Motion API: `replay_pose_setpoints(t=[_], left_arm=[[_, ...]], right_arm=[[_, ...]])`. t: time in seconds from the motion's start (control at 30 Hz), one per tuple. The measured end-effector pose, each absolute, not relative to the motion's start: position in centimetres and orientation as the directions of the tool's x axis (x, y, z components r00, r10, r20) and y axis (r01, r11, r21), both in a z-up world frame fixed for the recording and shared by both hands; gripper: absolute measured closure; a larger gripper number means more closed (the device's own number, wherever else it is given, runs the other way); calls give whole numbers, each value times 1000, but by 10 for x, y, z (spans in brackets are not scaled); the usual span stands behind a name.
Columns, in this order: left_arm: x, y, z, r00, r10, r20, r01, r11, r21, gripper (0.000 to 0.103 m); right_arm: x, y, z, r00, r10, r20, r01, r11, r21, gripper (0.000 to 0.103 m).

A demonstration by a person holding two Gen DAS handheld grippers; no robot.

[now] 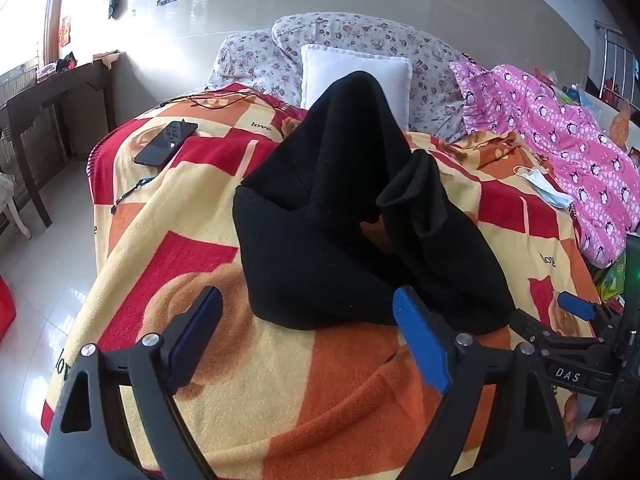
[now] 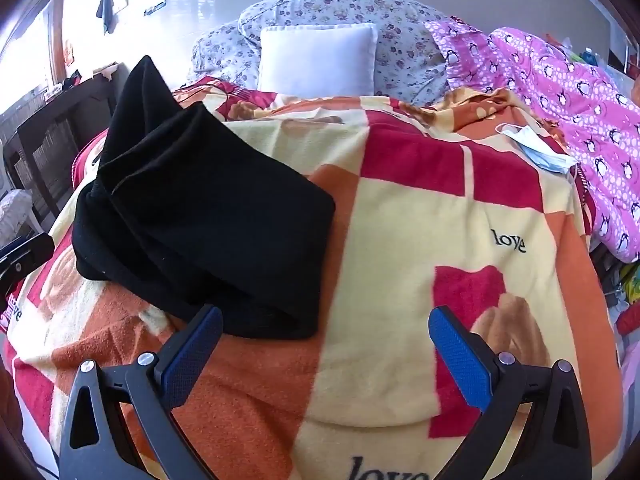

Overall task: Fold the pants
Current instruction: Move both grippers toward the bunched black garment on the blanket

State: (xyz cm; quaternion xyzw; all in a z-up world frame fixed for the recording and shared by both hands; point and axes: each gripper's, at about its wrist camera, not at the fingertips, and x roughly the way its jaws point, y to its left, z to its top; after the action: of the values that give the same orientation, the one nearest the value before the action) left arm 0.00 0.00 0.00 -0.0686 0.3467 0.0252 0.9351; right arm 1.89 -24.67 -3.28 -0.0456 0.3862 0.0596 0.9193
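Each gripper (image 1: 308,312) (image 2: 326,324) is built of black arms, blue textured pads (image 2: 460,360) and silver screws (image 1: 464,338). "DAS" (image 1: 568,376) is printed beside those screws.

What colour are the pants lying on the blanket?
Plain black pants, no pattern visible, on the red, orange and cream blanket. Clearest in the left wrist view.

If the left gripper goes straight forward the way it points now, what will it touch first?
Most likely the black pants: their near edge lies just ahead of the open left gripper. Since it tilts downward, it might meet the blanket first; depth is unclear.
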Motion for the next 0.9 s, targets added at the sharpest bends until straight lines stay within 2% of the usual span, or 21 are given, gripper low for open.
replay_pose_setpoints(t=[0.9], left_arm=[[11, 7, -5, 752, 8, -659, -111, 987, -114, 15]], right_arm=[[28, -228, -34, 684, 94, -723, -181, 983, -43, 1]])
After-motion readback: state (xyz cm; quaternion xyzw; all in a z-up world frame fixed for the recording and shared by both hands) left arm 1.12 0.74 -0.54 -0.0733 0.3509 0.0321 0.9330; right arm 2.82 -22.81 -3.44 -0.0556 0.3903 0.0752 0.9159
